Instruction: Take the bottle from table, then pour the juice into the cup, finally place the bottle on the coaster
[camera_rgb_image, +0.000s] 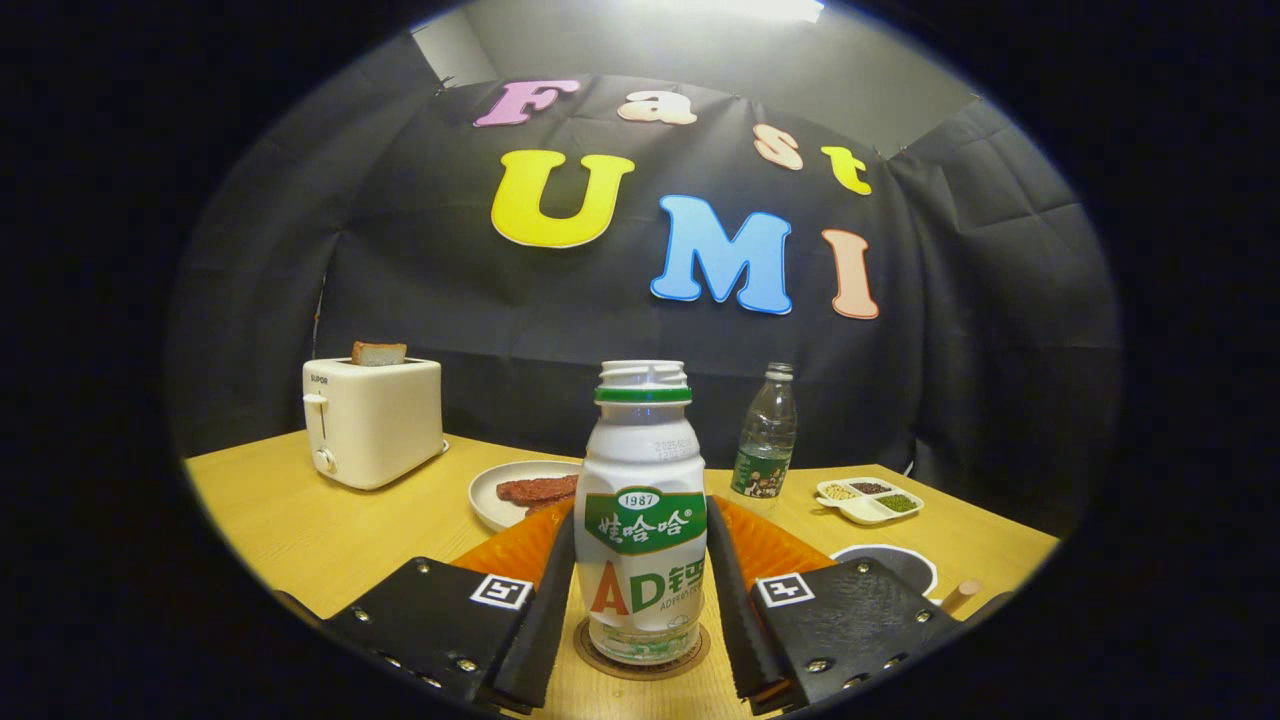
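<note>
The gripper (642, 610) pointed level across the light wooden table (300, 520), its fingers (545, 620) flanking the white plastic juice bottle (642, 520) with a green neck ring and green label. Whether the pads pressed its sides could not be told; they stood just beside it, perhaps touching. The bottle stood upright, uncapped, on a round brown coaster (640, 655) between the fingers. Beyond lay an orange ridged mat (770, 545), a cream toaster (372, 420) holding toast, a white plate (500, 495) of meat, a clear water bottle (766, 432), and a dark-rimmed cup (890, 562) with a wooden handle.
</note>
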